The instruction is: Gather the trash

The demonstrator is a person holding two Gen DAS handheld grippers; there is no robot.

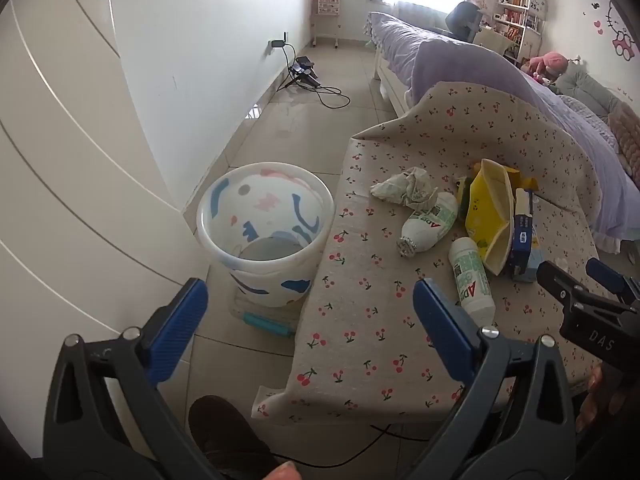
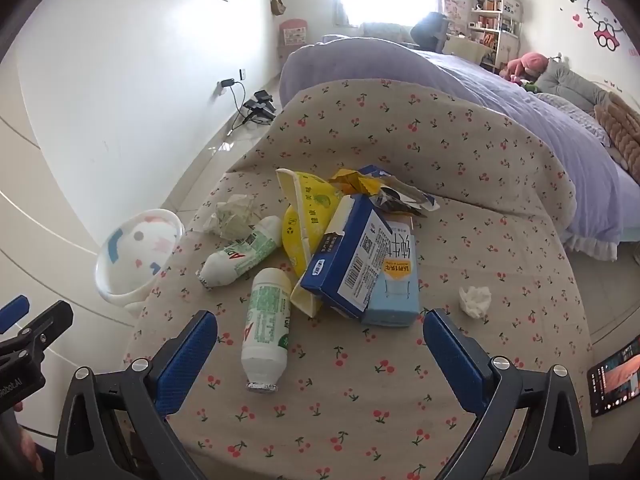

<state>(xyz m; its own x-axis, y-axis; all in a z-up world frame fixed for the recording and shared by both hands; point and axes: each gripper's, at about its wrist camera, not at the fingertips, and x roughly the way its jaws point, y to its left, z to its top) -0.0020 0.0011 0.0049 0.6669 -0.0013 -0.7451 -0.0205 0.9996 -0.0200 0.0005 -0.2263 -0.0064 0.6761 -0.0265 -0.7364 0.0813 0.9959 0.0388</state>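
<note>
Right wrist view: the right gripper (image 2: 320,344) hangs over a surface draped in cherry-print cloth (image 2: 500,240), its blue-padded jaws spread wide with nothing between them. Just ahead lies a white bottle (image 2: 267,322) with a green label, on its side, its foil-sealed neck pointing toward the camera. A second bottle (image 2: 240,256) lies beyond it to the left, also on its side. To their right sits a heap: a yellow paper bag (image 2: 304,224), a dark blue carton (image 2: 348,264) leaning across a light blue carton (image 2: 394,292), and a torn foil wrapper (image 2: 396,196) behind. A crumpled paper (image 2: 234,216) lies at the far left of the heap, and a small tissue wad (image 2: 475,300) sits apart on the right.

Left wrist view: the left gripper (image 1: 310,312) is likewise fully open and empty, held over the cloth's left edge. A white bin (image 1: 266,236) with blue and pink shapes stands on the floor just beside that edge; it looks empty. The right gripper shows at the right border.

Handling, as a judgement: everything looks light. The bottles are probably thin plastic, smooth and round, apt to roll or slip; pinching across the label mid-body should hold best. The cartons look empty and will crush; take them across the narrow faces. Bag, wrapper, paper and tissue are soft and will collapse, so close fully on a bunched fold.
</note>
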